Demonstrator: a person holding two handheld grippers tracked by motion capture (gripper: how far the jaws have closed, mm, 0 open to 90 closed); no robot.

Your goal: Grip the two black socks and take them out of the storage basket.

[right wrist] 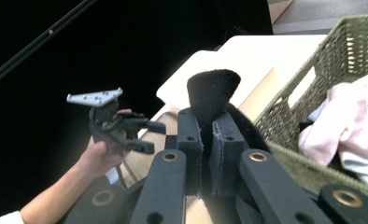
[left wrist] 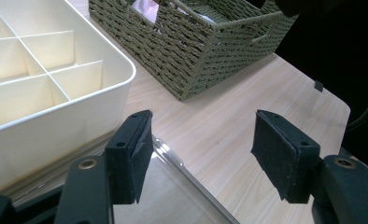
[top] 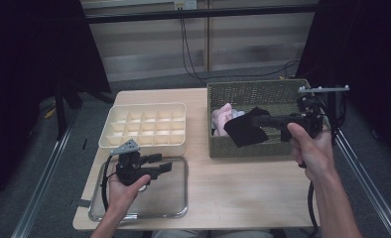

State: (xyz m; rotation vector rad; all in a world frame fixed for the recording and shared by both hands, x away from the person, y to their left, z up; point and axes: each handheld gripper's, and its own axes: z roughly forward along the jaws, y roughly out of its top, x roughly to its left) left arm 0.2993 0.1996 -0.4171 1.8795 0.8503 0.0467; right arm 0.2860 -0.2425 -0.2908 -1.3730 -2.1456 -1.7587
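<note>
Over on the left, your left gripper hangs above the clear tray at the table's near edge, jaws spread apart with nothing between the pads, waiting. Just beyond it sits the cream divider box, its grid of compartments bare as far as the high view shows, and its near wall stands close to the tray's far rim, so there's little slack on that side. Moving across, there's a strip of bare table between the tray and the woven basket, and that's your open lane. Now the action: your right gripper is clamped tight on a black sock, which dangles over the basket's front half, lifted off the pink and white clothes left inside. In the right gripper view the sock stands up pinched between the pads. I'd call this the carry step, sock out of the basket and heading left toward the box or the tray. Next, you need to lift the hanging end over the basket's front wall so it doesn't snag on the weave, then swing across that bare strip. Watch the box's tall rim on approach, and keep well off the table's right edge behind your hand.
</note>
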